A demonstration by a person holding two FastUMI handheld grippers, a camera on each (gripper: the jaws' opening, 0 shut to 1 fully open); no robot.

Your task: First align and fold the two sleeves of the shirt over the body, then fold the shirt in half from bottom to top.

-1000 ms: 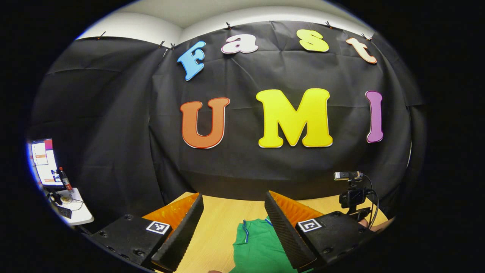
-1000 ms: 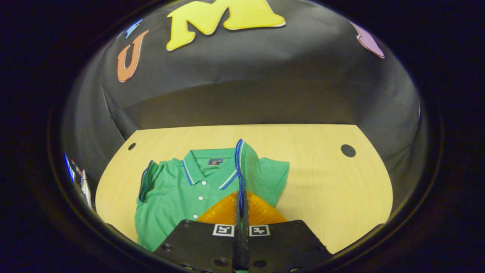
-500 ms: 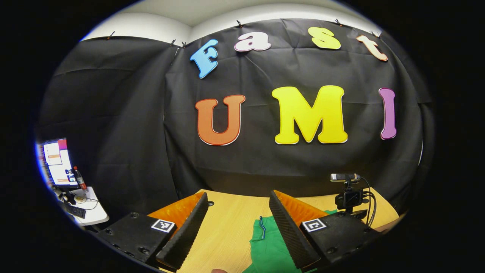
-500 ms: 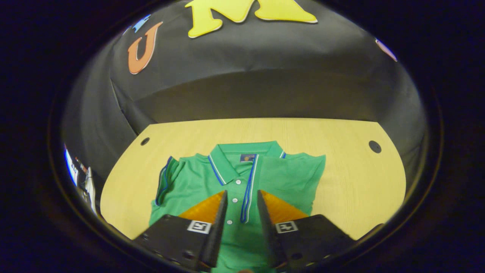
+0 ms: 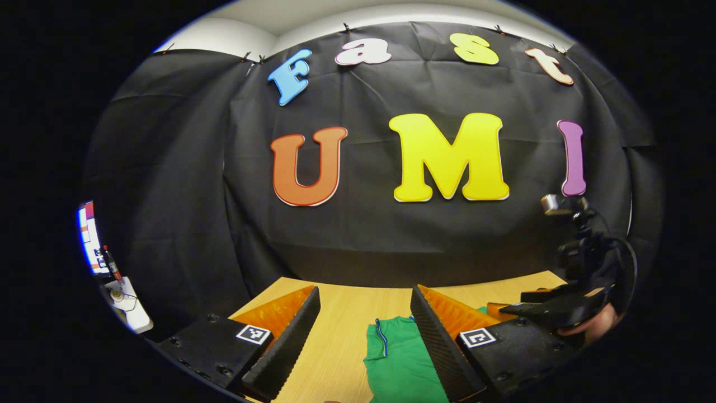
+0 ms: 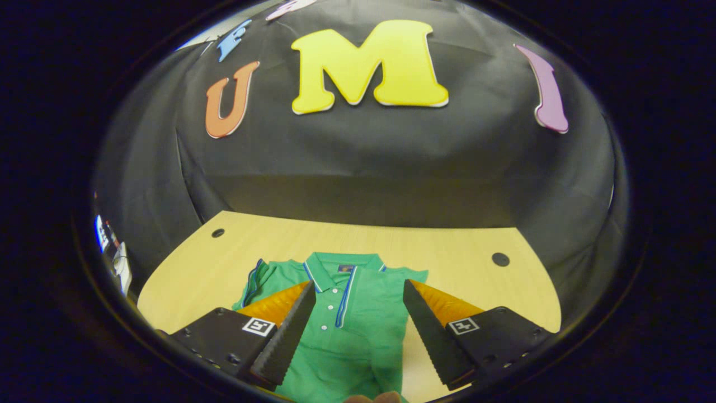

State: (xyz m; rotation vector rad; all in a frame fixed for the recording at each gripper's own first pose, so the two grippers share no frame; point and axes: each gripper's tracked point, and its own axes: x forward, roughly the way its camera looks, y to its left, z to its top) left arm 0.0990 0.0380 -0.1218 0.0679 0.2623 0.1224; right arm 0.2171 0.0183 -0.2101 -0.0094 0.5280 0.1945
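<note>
Lying flat on the pale wooden table (image 6: pixel 475 246), the green short-sleeved polo shirt with blue-and-white trim (image 6: pixel 347 330) has its collar toward the black cloth wall; one sleeve is folded across the chest with its striped cuff beside the button placket, while the other sleeve (image 6: pixel 253 277) is bunched at the shirt's far edge, not yet laid over the body. The right gripper (image 6: pixel 352 330) hovers above the chest with its jaws wide apart and nothing between them. The left gripper (image 5: pixel 363 341) is likewise spread and empty, with a striped cuff and some green fabric (image 5: pixel 400 358) visible between its fingers.

This knit looks light and limp (it will sag and crease rather than hold a shape), so a pinch at a reinforced edge seems wisest: the ribbed cuff of the unfolded sleeve, then later the bottom hem corners. Dragging risks disturbing the sleeve already folded, I would judge.
</note>
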